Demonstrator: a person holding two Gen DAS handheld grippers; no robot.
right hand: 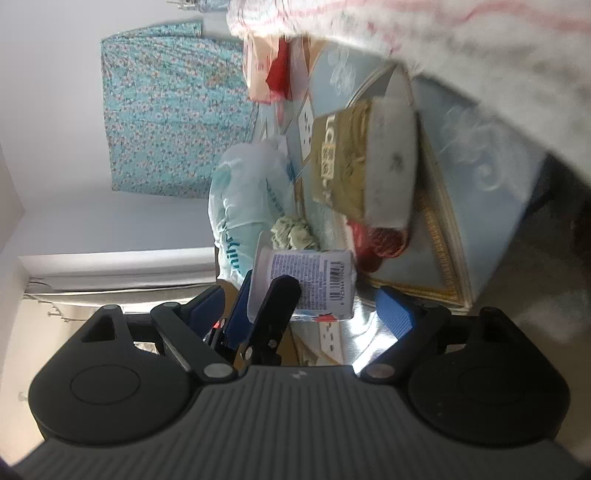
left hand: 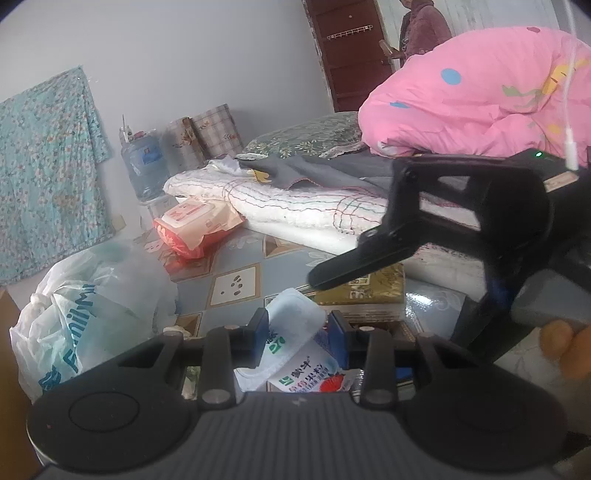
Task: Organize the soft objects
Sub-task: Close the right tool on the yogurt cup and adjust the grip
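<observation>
A soft white and light-blue milk powder pouch (left hand: 295, 332) with green print is pinched between the blue pads of my left gripper (left hand: 298, 332), just above the patterned mat. My right gripper's black finger (left hand: 354, 262) reaches in from the right, above the pouch. The right wrist view is rolled sideways. There the pouch (right hand: 317, 280) shows its barcode side between the widely spread pads of my right gripper (right hand: 314, 308), and the right pad stands clear of it. A black finger of the left gripper (right hand: 280, 299) lies across the pouch.
A folded white blanket (left hand: 295, 206), a grey cloth and a pink quilt (left hand: 480, 92) are stacked behind. An orange wipes pack (left hand: 195, 225), a gold box (left hand: 373, 291) and a plastic bag (left hand: 92, 302) lie on the mat. A person (left hand: 421, 26) stands in the doorway.
</observation>
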